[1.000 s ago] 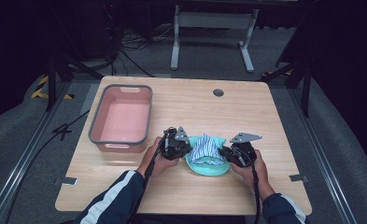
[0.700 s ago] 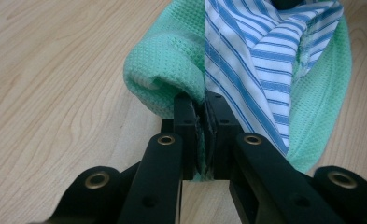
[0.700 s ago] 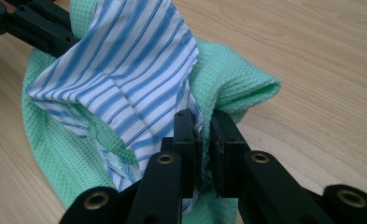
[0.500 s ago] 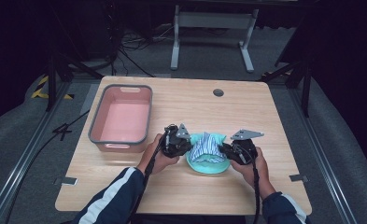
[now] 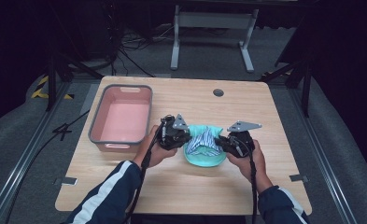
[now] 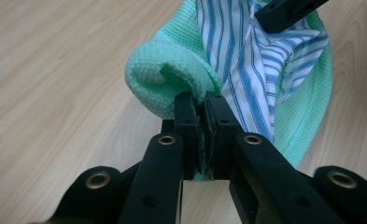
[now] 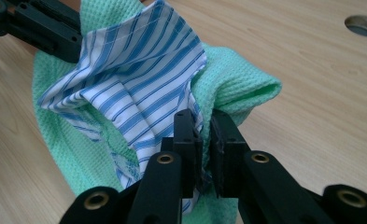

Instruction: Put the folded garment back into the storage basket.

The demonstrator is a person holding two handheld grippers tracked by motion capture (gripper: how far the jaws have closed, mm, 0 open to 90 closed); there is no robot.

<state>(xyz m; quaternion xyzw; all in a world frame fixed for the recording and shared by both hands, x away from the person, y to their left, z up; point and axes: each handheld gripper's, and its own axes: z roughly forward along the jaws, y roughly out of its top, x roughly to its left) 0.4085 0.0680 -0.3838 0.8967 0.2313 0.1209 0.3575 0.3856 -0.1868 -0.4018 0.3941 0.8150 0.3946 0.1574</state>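
You've got the left gripper [image 6: 200,105] clamped hard on a rolled fold of the green waffle-weave cloth [image 6: 162,79], jaws pressed nearly together with only fabric between them; just beyond those jaws the blue-striped cloth [image 6: 239,60] rides up out of the green one; your right gripper [image 7: 203,122] is closed too, biting where the striped cloth [image 7: 134,79] meets the green fold [image 7: 237,88], and I can't tell for certain whether it has one layer or both; from above, the bundle [image 5: 204,144] sits on the wooden table [image 5: 181,191] directly between your two grippers, left [image 5: 174,133] and right [image 5: 235,142], with the pink tub [image 5: 120,119] off beyond your left one; here's the risk as I judge it: if you pull the hands apart now, the striped piece may slide free or drag along bunched, because neither bite clearly separates the layers; lift unevenly and the loose green edge nearest your right jaws could slip out; watch also that the right gripper's tip, close ahead of your left, doesn't knock it.
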